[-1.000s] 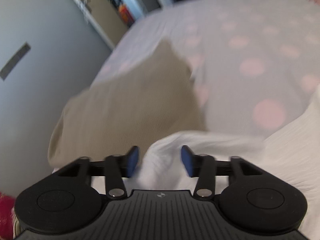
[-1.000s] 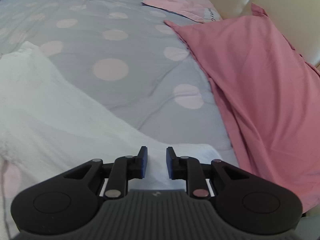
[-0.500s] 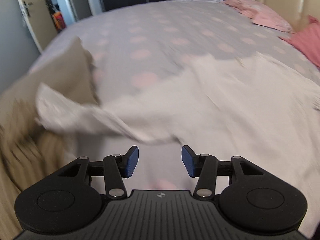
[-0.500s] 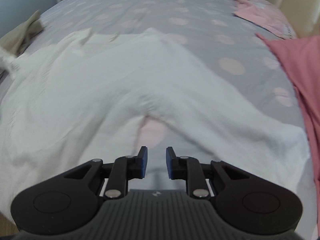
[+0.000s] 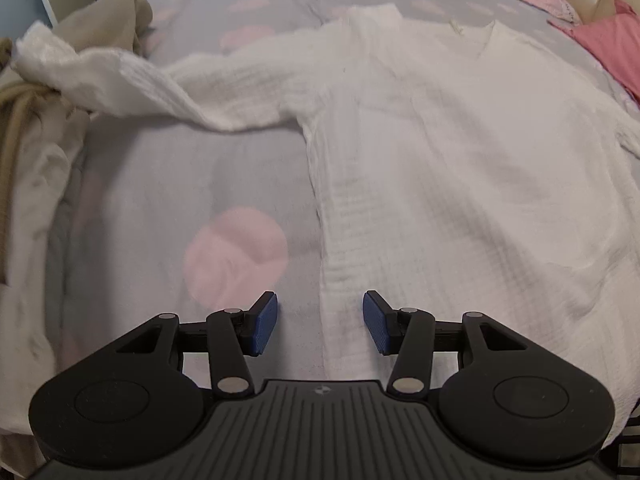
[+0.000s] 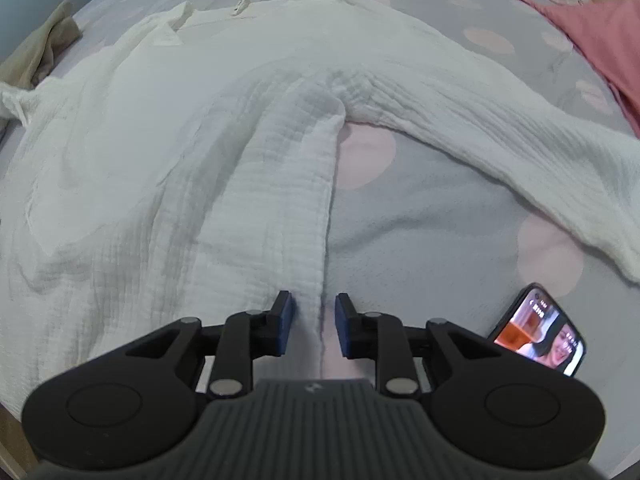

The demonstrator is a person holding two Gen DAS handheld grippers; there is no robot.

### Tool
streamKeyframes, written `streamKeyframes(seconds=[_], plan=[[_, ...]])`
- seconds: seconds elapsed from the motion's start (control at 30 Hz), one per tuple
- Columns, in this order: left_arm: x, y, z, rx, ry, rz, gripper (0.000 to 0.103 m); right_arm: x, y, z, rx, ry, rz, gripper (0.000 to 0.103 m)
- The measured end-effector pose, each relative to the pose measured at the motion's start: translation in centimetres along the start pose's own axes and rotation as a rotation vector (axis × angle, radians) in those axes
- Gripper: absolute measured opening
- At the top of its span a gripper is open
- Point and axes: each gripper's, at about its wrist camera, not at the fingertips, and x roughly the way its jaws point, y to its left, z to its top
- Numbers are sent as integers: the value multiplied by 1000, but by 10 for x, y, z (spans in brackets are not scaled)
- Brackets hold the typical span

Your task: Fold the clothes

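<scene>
Nearest us, our left gripper (image 5: 320, 322) hangs open over the hem of the white crinkle-weave shirt (image 5: 460, 152). Our right gripper (image 6: 313, 322) has just been narrowing, hem edge between its blue pads, not pinched yet. The shirt lies spread flat on the dotted grey duvet (image 5: 180, 184); past it, pink fabric (image 6: 600, 28).
</scene>
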Motion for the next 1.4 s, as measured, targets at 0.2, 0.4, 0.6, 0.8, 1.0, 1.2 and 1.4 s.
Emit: streamKeyframes(seconds=[0.2,0.4,0.6,0.8,1.0,1.2,1.4], plan=[[-7,-8,2,-31,-20,-57,3,-15,4,0,5,-8,-23,4],[-22,11,3,-113,-8,-31,2,-25,-20,-5,51,41,-138,4],[-8,10,3,-96,27,-13,1,-14,-19,-8,23,77,-159,4],[-19,26,13,-190,5,-81,29,-32,-23,2,62,19,-111,27],[-22,45,43,-292,-95,-134,38,-38,-26,28,118,-62,-66,34],[3,54,66,-411,-127,-182,39,-26,-51,53,285,-114,-29,40],[31,65,86,-524,-154,-203,40,-7,-86,69,510,-143,43,42]])
